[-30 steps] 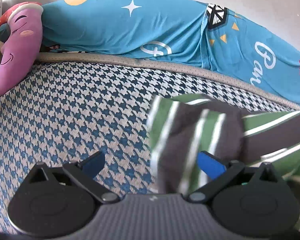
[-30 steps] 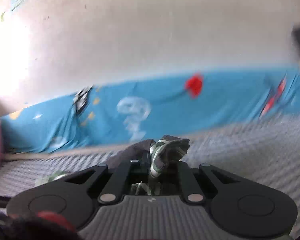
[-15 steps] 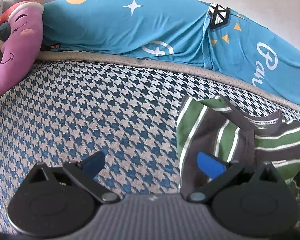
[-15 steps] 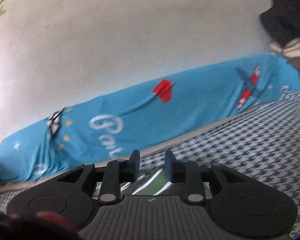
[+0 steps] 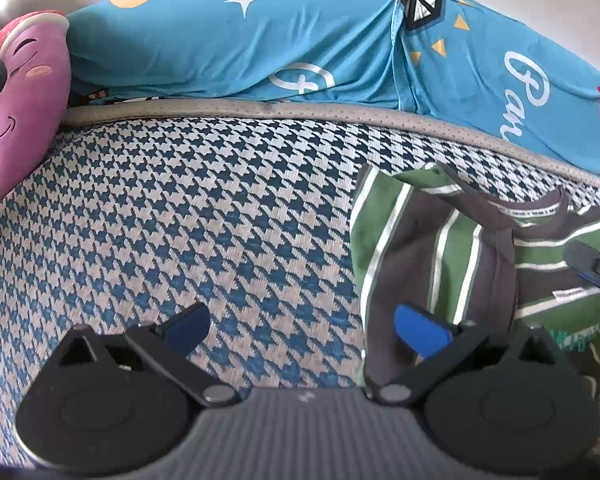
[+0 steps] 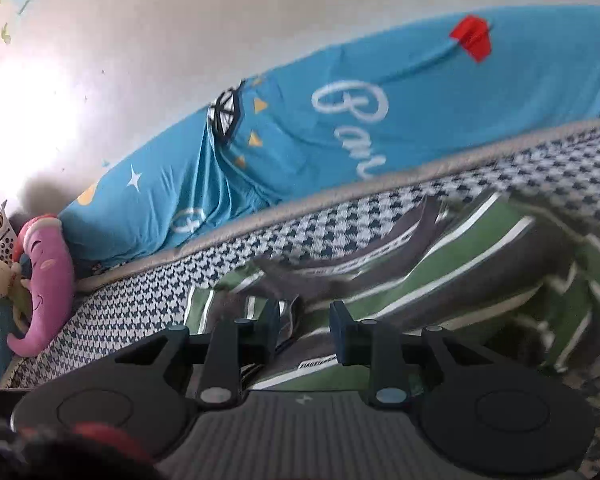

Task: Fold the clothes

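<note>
Houndstooth mattress [image 5: 188, 208] under a striped shirt [image 5: 432, 240] — left gripper [image 5: 302, 326] and right gripper [image 6: 304, 320], jaws apart, empty.

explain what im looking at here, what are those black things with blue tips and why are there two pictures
Those black things are hand-held grasping tools, one in each of a person's hands, each with a camera looking forward along its two blue-tipped fingers. That gives two pictures. One is from the left tool, whose fingers are spread wide with nothing between them. The other is from the right tool, also open and holding nothing, hovering over a green, grey and white striped shirt. The shirt lies rumpled on a houndstooth-patterned mattress. Behind it are a long blue printed pillow and a pink plush toy against the wall.
</note>
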Action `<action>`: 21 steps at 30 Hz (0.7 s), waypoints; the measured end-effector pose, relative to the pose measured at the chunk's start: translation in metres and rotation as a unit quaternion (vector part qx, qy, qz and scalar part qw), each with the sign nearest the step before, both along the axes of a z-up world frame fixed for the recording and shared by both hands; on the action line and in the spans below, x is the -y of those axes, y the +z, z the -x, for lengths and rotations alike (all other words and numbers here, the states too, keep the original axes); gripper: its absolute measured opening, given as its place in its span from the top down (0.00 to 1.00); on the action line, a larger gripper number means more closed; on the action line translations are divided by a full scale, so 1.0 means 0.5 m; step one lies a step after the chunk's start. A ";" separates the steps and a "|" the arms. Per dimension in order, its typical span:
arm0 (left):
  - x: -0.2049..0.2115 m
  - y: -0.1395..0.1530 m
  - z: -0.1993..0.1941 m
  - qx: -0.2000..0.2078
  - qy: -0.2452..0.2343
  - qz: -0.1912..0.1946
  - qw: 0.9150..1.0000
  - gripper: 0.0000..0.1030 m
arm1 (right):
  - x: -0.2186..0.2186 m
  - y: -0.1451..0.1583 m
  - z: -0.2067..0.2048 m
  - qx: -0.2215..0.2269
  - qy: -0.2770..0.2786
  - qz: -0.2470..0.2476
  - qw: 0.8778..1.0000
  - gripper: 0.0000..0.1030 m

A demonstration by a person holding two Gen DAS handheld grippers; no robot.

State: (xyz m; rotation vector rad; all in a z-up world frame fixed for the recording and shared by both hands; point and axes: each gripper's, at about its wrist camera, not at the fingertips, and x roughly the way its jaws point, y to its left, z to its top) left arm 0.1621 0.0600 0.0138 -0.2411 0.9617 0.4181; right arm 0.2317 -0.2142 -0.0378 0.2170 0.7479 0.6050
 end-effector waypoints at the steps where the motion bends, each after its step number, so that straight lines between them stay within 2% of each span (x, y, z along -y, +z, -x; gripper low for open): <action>1: 0.001 -0.002 -0.001 -0.003 -0.002 -0.001 1.000 0.00 | -0.008 -0.005 -0.001 -0.002 0.002 0.005 1.000 0.73; 6: 0.001 -0.004 -0.001 -0.006 -0.010 -0.002 1.000 0.00 | -0.045 -0.027 -0.010 -0.020 0.014 0.008 1.000 0.67; 11: 0.002 0.003 0.004 0.002 -0.014 -0.010 1.000 0.00 | -0.082 -0.042 -0.011 -0.020 0.015 0.029 0.999 0.61; 16: -0.007 0.010 0.009 0.008 -0.012 -0.021 1.000 0.00 | -0.110 -0.056 -0.011 -0.016 0.027 0.038 0.999 0.61; 17: -0.010 0.011 0.010 0.009 -0.012 -0.021 1.000 0.00 | -0.116 -0.058 -0.009 -0.010 0.029 0.044 0.999 0.61; 20: -0.020 0.016 0.018 0.013 -0.011 -0.024 1.000 0.00 | -0.127 -0.060 -0.003 0.002 0.036 0.053 0.998 0.87; 21: -0.023 0.018 0.021 0.014 -0.010 -0.025 1.000 0.00 | -0.129 -0.059 -0.001 0.003 0.040 0.049 0.998 0.88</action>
